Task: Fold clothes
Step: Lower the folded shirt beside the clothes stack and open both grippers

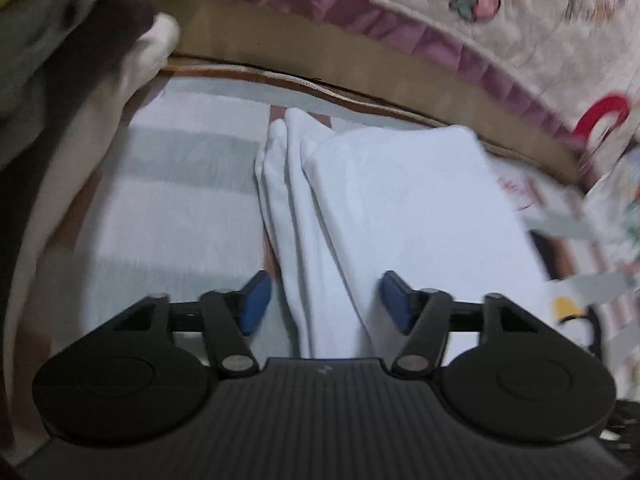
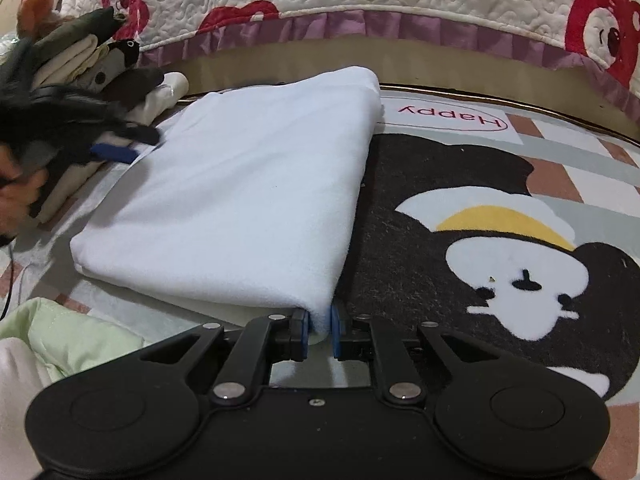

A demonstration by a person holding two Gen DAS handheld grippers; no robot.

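With the left gripper (image 1: 324, 300) released above the folded white cloth (image 2: 240, 184), the right gripper (image 2: 319, 330), grasping its near corner, could drag the fold apart.

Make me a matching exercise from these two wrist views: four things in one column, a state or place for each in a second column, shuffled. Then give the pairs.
Things
1. left gripper
2. right gripper
3. folded white garment
4. pile of dark and cream clothes

States or places
A. lies flat on the cartoon rug, in front of the bed's purple frill
B. jaws close together, pinching a white corner of cloth
C. heaped at the far left, beside the white garment
D. jaws wide apart, nothing pressed between the pads

Pairs: 1-D, 2-B, 3-A, 4-C
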